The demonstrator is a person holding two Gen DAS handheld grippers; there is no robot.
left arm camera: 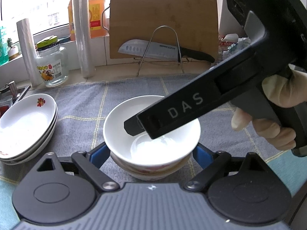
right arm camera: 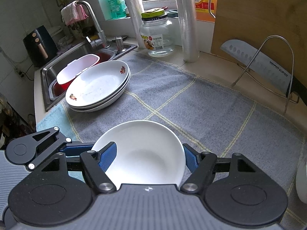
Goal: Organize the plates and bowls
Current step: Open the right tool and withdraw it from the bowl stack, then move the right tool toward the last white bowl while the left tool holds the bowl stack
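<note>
A white bowl (left arm camera: 134,126) sits nested on another bowl (left arm camera: 151,171) with a red pattern, on the grey checked cloth (left arm camera: 80,107). My left gripper (left arm camera: 151,153) stands open, its blue fingers (left arm camera: 98,156) on either side of the stacked bowls. My right gripper (right arm camera: 151,156) holds the white bowl (right arm camera: 142,153), one blue finger (right arm camera: 107,157) inside it and the other outside the rim. In the left wrist view the right gripper (left arm camera: 145,126) reaches down into the bowl. A stack of white plates (left arm camera: 25,124) with flower prints lies to the left, also in the right wrist view (right arm camera: 97,86).
A glass jar (left arm camera: 51,65), two film rolls (left arm camera: 82,28), an oil bottle (left arm camera: 96,13), a cutting board (left arm camera: 163,19) and a knife (left arm camera: 151,49) on a wire rack line the back. The sink (right arm camera: 76,61) with a basin lies left of the plates.
</note>
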